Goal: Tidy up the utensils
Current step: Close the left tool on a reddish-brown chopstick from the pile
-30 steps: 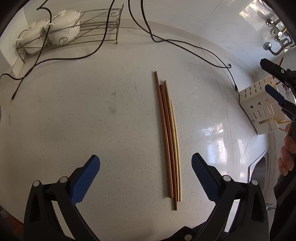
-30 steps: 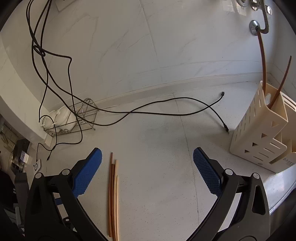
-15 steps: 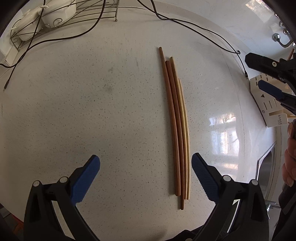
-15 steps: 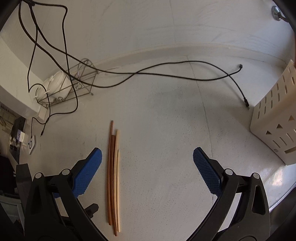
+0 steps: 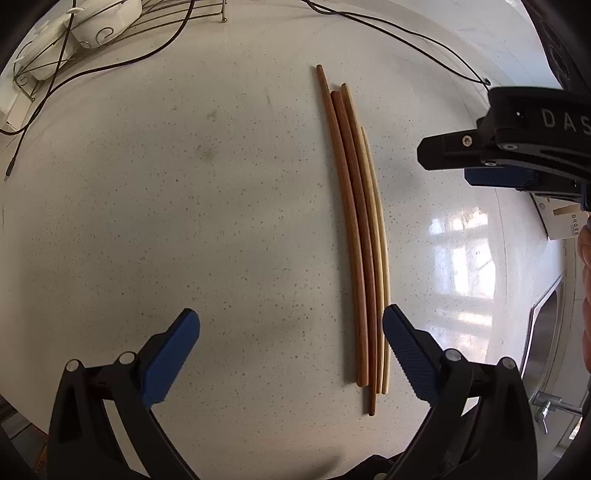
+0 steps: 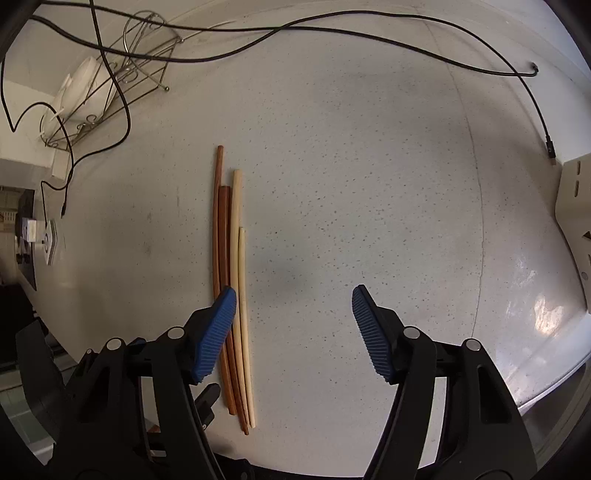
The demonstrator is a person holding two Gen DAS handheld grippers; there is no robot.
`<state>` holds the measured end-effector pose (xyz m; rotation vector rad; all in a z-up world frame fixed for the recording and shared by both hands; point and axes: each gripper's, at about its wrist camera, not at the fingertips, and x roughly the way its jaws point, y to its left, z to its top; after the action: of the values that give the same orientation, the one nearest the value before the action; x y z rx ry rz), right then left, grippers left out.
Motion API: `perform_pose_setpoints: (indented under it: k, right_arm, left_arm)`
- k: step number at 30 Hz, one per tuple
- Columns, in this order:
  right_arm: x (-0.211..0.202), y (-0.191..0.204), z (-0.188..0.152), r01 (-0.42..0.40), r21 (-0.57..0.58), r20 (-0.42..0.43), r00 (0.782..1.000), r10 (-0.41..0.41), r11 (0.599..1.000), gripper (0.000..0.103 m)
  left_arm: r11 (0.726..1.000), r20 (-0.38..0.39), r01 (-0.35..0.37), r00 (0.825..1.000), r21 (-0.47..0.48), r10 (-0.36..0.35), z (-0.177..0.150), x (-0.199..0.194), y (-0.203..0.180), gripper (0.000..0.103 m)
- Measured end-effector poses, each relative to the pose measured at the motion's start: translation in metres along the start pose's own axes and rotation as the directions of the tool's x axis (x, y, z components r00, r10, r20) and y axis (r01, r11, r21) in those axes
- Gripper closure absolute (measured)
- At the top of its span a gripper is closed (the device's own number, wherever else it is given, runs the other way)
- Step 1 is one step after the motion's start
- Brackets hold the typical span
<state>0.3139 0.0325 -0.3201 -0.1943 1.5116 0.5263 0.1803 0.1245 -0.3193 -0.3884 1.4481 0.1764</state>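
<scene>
Countertop [image 5: 184, 221], pale and speckled, fills both my views. Wire rack [image 5: 110, 26] with white dishes sits at the upper left, black cables [image 6: 332, 33] trailing across the top. Four chopsticks [image 5: 364, 240] lie bundled just right of centre. My left tongs [image 5: 291, 332] gape wide, empty; my right tongs [image 6: 293, 306] have just been narrowing, nothing between them, chopsticks under the left pad [image 6: 218, 328].
</scene>
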Motion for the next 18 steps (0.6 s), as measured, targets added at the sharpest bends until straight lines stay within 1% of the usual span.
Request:
perform_pose_setpoints:
  k: [2,4,6,7,10,11,18]
  right_arm:
    - [0.004,0.007,0.001,0.005,-0.008,-0.02,1.0,-0.005,1.0,0.052]
    - [0.008,0.013,0.003,0.01,-0.01,-0.036,0.999,-0.01,1.0,0.054]
    - [0.013,0.018,0.005,0.012,-0.008,-0.049,0.999,-0.012,1.0,0.063]
    - [0.015,0.02,0.005,0.008,-0.002,-0.056,0.998,-0.008,1.0,0.064]
    - [0.02,0.019,0.006,-0.006,0.023,-0.076,0.997,0.008,1.0,0.066]
    - [0.022,0.019,0.006,-0.01,0.03,-0.082,0.997,0.013,0.999,0.069]
    - [0.024,0.02,0.011,-0.015,0.048,-0.091,0.996,0.019,0.999,0.069]
  left_arm:
    - [1.0,-0.006,-0.003,1.0,-0.003,0.003,0.0,0.001,0.0,0.006]
    - [1.0,-0.01,-0.007,1.0,-0.006,0.007,0.0,0.002,-0.002,0.006]
    - [1.0,-0.014,-0.012,1.0,-0.006,0.012,0.0,0.004,-0.003,0.006]
    - [1.0,-0.016,-0.013,1.0,-0.008,0.013,0.0,0.005,-0.004,0.006]
    - [1.0,-0.026,-0.024,0.999,-0.014,0.023,0.0,0.01,-0.005,0.006]
    - [1.0,-0.027,-0.025,0.999,-0.018,0.024,-0.001,0.011,-0.005,0.006]
    - [0.999,-0.034,-0.032,0.999,-0.037,0.031,-0.002,0.016,0.001,0.006]
